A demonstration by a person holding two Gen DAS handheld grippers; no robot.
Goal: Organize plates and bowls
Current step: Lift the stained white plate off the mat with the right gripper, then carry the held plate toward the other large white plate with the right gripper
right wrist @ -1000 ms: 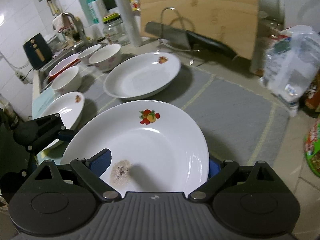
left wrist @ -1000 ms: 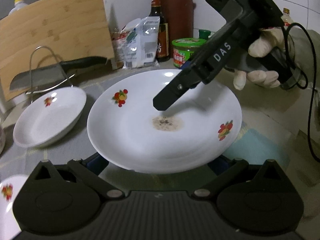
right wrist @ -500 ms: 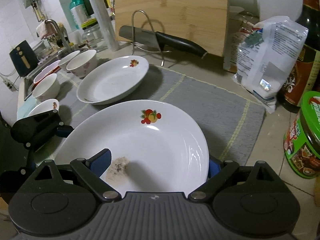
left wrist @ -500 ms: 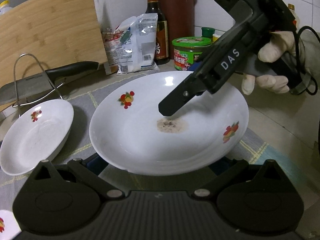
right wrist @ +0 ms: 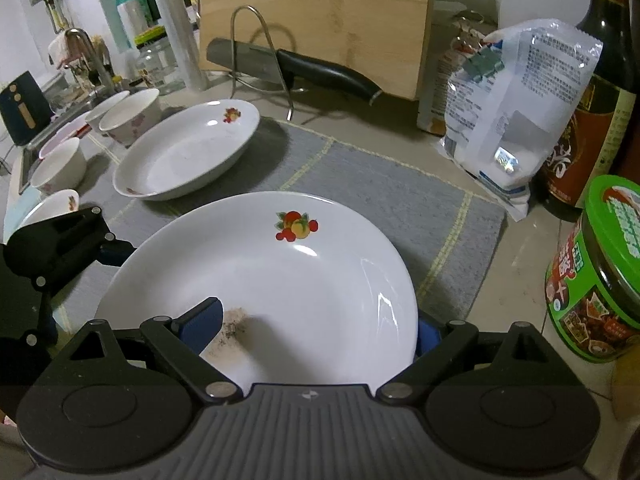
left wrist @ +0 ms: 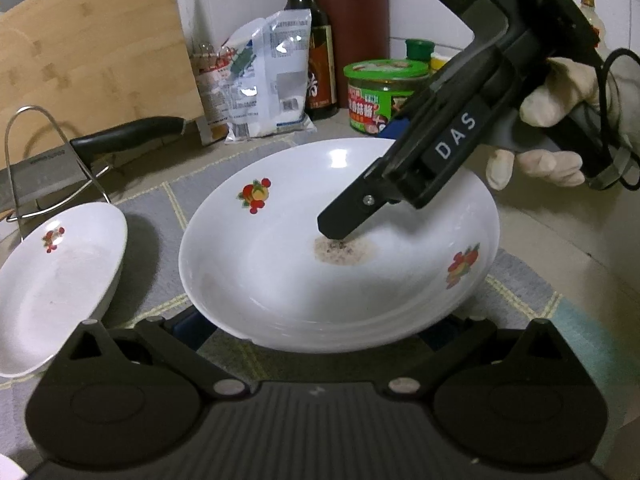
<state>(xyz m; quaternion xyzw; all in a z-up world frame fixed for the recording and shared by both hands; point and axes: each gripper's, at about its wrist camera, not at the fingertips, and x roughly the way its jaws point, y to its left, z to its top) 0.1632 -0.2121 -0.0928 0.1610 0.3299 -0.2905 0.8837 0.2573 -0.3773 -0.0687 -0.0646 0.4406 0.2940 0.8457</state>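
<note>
Left wrist view: the large plate sits over the grey mat, its near rim across the left gripper; the pads are hidden under the rim, so its grip cannot be told. The right gripper has 1 finger inside the plate, at a brown residue patch. Left of the plate lies a smaller empty plate.

Right wrist view: jaws wide, straddling the plate's rim (1 pad inside, 1 outside). Judgement: keep the plate level, lower slowly, release only once it rests. Bowls stand beyond the second plate, contents unclear.
</note>
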